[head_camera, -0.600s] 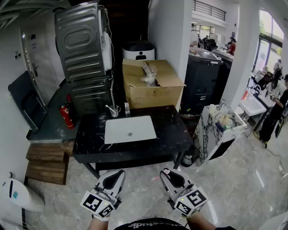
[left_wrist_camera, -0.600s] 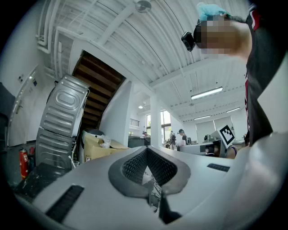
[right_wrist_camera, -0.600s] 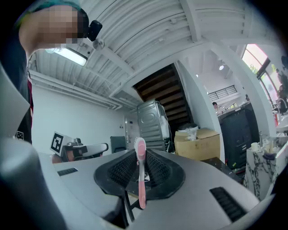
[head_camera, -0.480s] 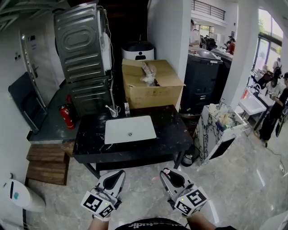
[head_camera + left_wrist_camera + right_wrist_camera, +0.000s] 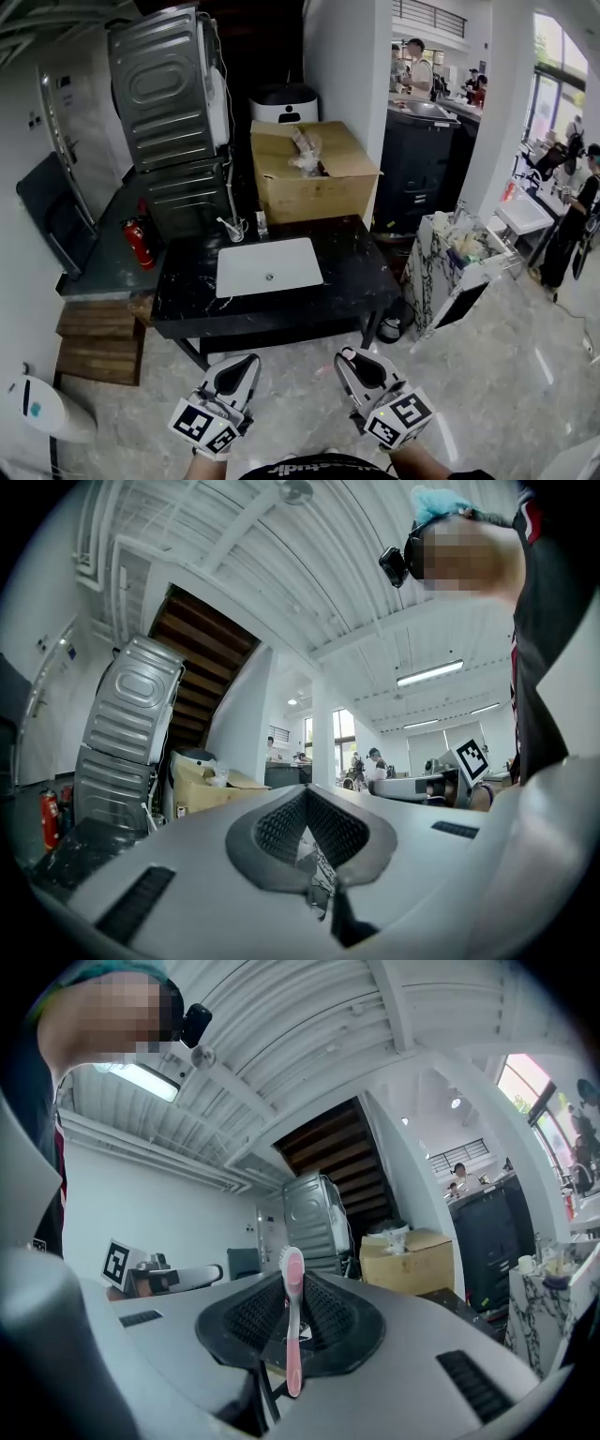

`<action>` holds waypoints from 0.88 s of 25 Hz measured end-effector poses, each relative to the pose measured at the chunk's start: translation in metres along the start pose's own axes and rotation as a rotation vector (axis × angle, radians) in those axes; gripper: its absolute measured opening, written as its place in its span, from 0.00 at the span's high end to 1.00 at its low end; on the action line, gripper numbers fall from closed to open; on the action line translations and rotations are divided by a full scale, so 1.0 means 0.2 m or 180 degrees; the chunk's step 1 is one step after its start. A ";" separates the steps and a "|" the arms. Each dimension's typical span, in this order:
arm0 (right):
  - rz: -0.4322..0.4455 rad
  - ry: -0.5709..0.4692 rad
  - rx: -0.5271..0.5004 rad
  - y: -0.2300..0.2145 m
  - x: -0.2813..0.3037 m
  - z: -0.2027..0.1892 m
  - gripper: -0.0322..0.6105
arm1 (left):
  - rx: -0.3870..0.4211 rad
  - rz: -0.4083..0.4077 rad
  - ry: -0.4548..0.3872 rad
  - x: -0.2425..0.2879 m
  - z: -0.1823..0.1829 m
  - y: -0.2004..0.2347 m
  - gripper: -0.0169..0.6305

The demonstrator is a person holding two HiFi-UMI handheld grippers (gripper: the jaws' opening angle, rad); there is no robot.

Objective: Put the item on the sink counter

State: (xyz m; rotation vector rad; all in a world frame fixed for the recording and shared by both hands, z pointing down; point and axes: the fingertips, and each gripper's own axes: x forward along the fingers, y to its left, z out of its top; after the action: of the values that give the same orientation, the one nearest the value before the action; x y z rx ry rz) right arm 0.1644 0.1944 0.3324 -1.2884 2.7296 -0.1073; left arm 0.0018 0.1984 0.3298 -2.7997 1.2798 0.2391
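Observation:
A pink toothbrush (image 5: 293,1326) stands upright between the dark pads of my right gripper (image 5: 291,1283), which is shut on its handle, bristle head up. In the head view the right gripper (image 5: 352,358) and the left gripper (image 5: 246,362) hover side by side over the floor, short of the black marble sink counter (image 5: 356,272) with its white basin (image 5: 269,267). In its own view the left gripper (image 5: 307,803) has its jaws together with nothing between them.
A glass cup (image 5: 235,229) stands at the counter's back left. Behind it are an open cardboard box (image 5: 314,173), a white appliance (image 5: 286,103) and a grey metal casing (image 5: 169,103). A red extinguisher (image 5: 139,242) is at left, a marble-patterned bin (image 5: 459,272) at right.
Both grippers keep their places. The head view has shifted slightly, and a person now shows in the far background.

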 end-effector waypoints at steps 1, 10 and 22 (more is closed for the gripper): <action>-0.0002 -0.0008 0.0001 -0.01 -0.01 0.00 0.81 | -0.0001 0.0002 0.0002 0.00 0.00 0.00 0.95; 0.0020 -0.0038 0.0046 -0.07 -0.07 0.02 0.81 | 0.0027 0.0017 0.0024 0.05 0.00 -0.06 0.95; 0.0108 -0.0109 0.0094 -0.26 -0.19 0.04 0.81 | 0.0170 0.0112 0.0044 0.17 -0.01 -0.21 0.95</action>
State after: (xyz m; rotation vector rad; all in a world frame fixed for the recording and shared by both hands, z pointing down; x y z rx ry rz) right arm 0.2302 0.1910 0.3335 -1.2244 2.7094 -0.1209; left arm 0.0558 0.1996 0.3249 -2.7412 1.3189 0.1845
